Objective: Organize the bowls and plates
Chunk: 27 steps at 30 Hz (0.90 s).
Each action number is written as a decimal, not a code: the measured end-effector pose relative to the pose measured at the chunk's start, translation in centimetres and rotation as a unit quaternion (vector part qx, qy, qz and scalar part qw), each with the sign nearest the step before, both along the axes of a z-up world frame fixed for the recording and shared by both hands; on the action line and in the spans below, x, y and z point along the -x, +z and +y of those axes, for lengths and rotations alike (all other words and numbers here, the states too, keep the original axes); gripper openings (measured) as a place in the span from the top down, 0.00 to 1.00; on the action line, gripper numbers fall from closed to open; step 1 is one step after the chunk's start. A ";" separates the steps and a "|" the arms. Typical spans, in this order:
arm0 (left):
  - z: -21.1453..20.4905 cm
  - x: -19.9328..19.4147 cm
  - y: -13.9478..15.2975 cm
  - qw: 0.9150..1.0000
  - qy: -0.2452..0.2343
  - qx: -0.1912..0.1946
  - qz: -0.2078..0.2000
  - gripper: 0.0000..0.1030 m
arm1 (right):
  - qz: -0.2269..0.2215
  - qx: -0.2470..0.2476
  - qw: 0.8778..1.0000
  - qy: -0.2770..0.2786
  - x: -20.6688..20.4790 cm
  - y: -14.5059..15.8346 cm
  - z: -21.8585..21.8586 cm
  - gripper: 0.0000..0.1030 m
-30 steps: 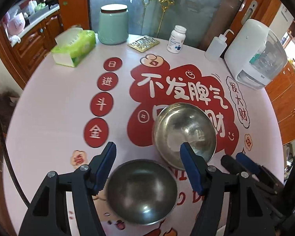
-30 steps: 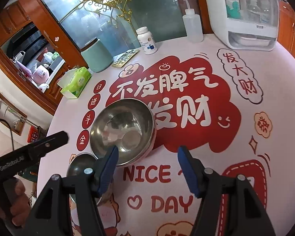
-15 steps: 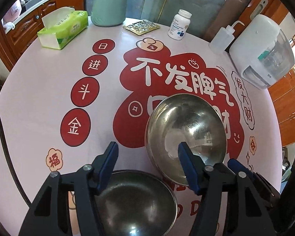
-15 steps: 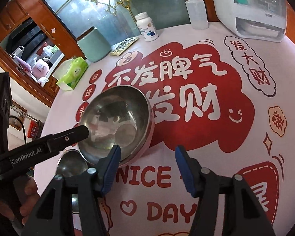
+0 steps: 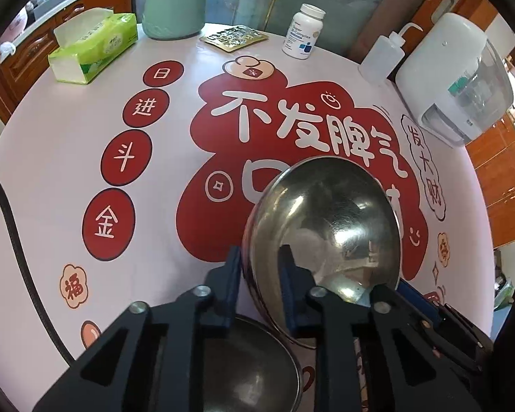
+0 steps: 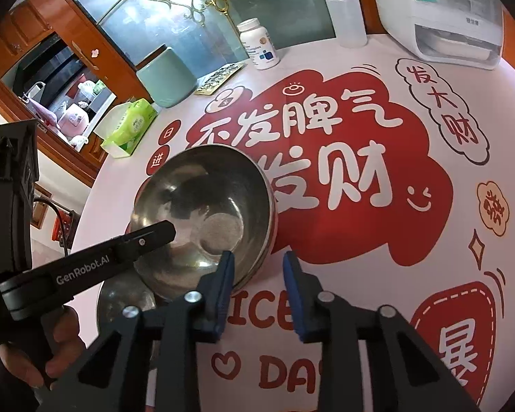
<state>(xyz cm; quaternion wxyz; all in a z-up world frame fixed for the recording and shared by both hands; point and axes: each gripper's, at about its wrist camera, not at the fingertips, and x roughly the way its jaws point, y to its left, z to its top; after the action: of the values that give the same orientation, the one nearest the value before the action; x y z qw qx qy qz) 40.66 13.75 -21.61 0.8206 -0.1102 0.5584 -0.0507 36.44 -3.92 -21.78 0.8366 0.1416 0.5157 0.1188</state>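
A large steel bowl (image 5: 329, 233) is tilted up on the round table; my left gripper (image 5: 260, 274) is shut on its near rim, one finger inside and one outside. The bowl also shows in the right wrist view (image 6: 206, 213), with the left gripper's finger (image 6: 147, 237) reaching into it. A smaller steel bowl (image 5: 250, 367) sits on the table just below the left gripper, and shows in the right wrist view (image 6: 127, 302) under the left gripper. My right gripper (image 6: 258, 274) has narrowed, nothing between its fingers, beside the large bowl's near right edge.
At the far side stand a green tissue box (image 5: 92, 48), a mint jar (image 5: 175, 3), a blister pack (image 5: 237, 36), a pill bottle (image 5: 302, 32), a squeeze bottle (image 5: 382, 58) and a white appliance (image 5: 453, 79). The table mat (image 5: 68, 130) carries red print.
My left gripper moved forward and closed on the large bowl's rim, tilting it up. My right gripper's fingers narrowed and it edged closer to the bowl.
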 end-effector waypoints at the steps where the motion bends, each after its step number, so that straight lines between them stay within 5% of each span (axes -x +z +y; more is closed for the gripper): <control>1: -0.1 0.0 0.0 1.000 -0.002 -0.004 -0.002 0.85 | 0.002 -0.001 1.000 -0.003 0.0 -0.1 -0.2 0.76; 7: -0.6 0.1 -0.1 1.000 -0.012 -0.005 -0.001 0.86 | 0.011 -0.007 1.000 -0.009 0.1 -0.1 -0.5 0.84; 27: -1.9 3.0 1.9 0.999 -0.035 0.003 0.005 0.86 | 0.006 -0.014 1.000 -0.020 3.2 2.7 -2.0 0.85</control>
<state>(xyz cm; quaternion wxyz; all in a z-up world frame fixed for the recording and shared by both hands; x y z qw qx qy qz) 37.68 11.89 -19.74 0.8152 -0.0937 0.5658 -0.0806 33.20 -5.92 -19.12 0.8338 0.1641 0.5158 0.1086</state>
